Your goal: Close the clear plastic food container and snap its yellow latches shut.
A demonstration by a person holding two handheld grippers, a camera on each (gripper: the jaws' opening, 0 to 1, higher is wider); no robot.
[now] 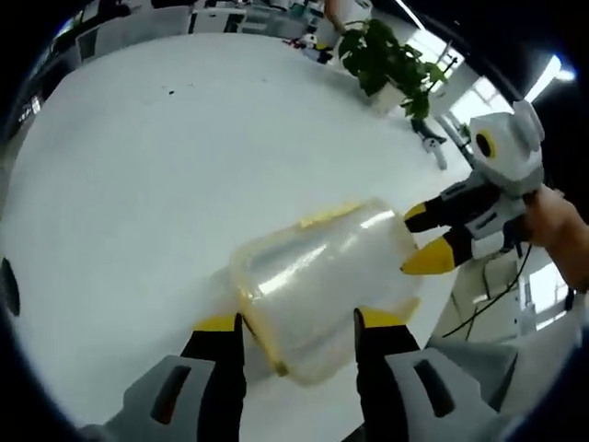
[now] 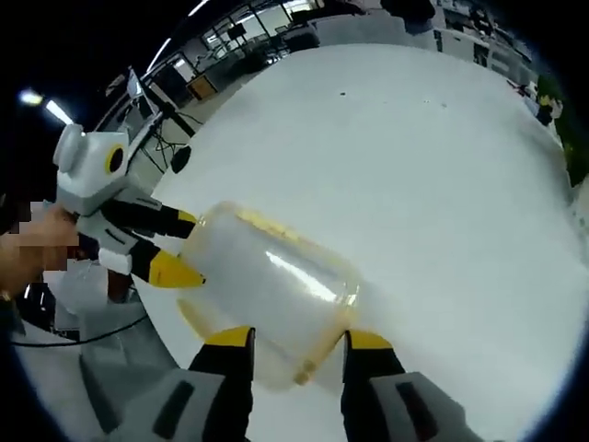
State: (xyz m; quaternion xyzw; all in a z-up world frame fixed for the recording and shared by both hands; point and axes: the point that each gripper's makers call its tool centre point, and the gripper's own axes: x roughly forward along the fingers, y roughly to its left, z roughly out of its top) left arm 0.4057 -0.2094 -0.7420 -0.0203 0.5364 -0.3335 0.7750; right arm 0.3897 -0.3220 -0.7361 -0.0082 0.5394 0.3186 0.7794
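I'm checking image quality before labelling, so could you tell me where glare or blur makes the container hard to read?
Left gripper view: white glare streaks cross the clear container, softening its edges; the table looks washed out. Right gripper view: a bright streak runs along the container, and its walls look hazy.

Ahead of my left hand-held gripper the white worktop lies bare and wide, so I have free passage across most of it. The clear container sits between my jaws, which stand apart on either side of it, and blocks the way straight forward. My right hand-held gripper straddles the same container from the opposite end, jaws apart, so each gripper closes off the other's far side. A potted plant stands at the worktop's far edge, well apart from us. Beyond the container in the right gripper view the worktop is open.
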